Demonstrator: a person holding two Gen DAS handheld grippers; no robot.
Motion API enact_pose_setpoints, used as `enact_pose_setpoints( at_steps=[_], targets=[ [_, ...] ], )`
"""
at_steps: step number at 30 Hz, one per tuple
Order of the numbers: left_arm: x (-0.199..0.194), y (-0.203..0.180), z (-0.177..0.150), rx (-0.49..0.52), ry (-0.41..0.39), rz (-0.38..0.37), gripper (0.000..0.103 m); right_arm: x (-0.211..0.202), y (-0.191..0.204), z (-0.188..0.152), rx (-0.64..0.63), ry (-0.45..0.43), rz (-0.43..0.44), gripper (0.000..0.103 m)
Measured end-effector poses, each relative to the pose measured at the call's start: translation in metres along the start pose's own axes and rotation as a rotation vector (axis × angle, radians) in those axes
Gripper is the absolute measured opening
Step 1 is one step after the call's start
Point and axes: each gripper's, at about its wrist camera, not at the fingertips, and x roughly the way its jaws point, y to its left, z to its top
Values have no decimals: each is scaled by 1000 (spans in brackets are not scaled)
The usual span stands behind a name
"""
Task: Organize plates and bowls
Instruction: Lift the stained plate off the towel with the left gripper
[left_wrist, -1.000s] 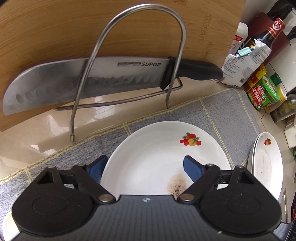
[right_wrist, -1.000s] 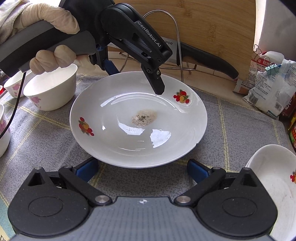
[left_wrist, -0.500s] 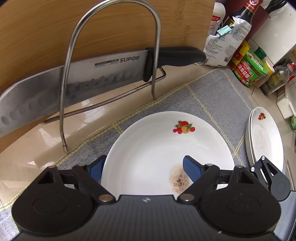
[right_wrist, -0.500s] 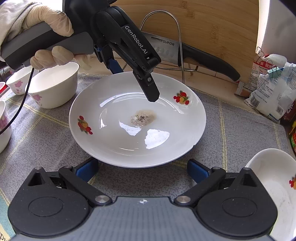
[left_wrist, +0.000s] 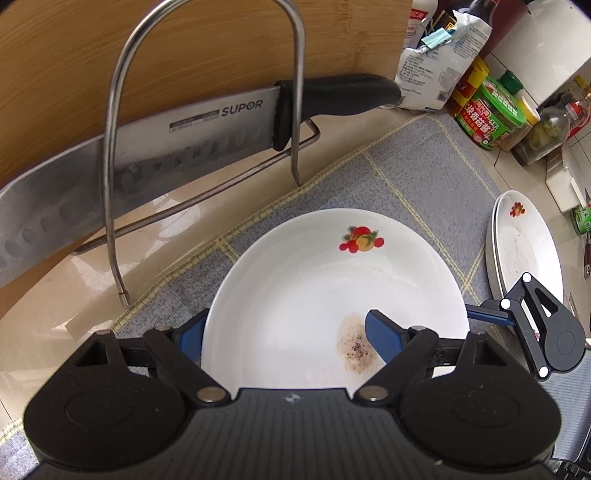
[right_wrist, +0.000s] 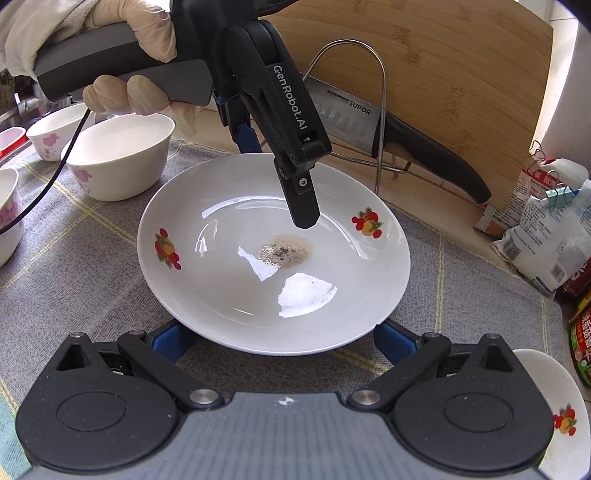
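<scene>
A white plate with fruit decals and a brown stain lies on the grey mat. My left gripper is open and straddles the plate's far rim: one blue pad sits outside the rim, the other hangs over the stain. The right wrist view shows that gripper coming down from above, held by a gloved hand. My right gripper is open at the plate's near rim, with both pads tucked under the rim's edge. One of its fingers shows at the plate's right side.
A stack of matching plates lies on the mat's right. Three flowered bowls stand at the left. Behind are a wire rack, a large knife and a bamboo board. Jars and packets crowd the right.
My left gripper has rolled and its inner finger has sunk closer to the stain. The right gripper's finger has come into the left view. The plate has not moved.
</scene>
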Motion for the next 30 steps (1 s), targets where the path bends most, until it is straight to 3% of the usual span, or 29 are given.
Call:
enact_pose_setpoints(
  at_steps=[7, 15, 30],
  targets=[
    [0, 3, 5, -36, 55, -14, 87, 2, -6, 0, 22, -1, 46, 103],
    [-2, 17, 9, -142, 80, -77, 87, 3, -9, 1, 24, 14, 76, 103],
    [0, 7, 7, -93, 104, -41, 87, 3, -16, 2, 17, 33, 131, 103]
  ],
)
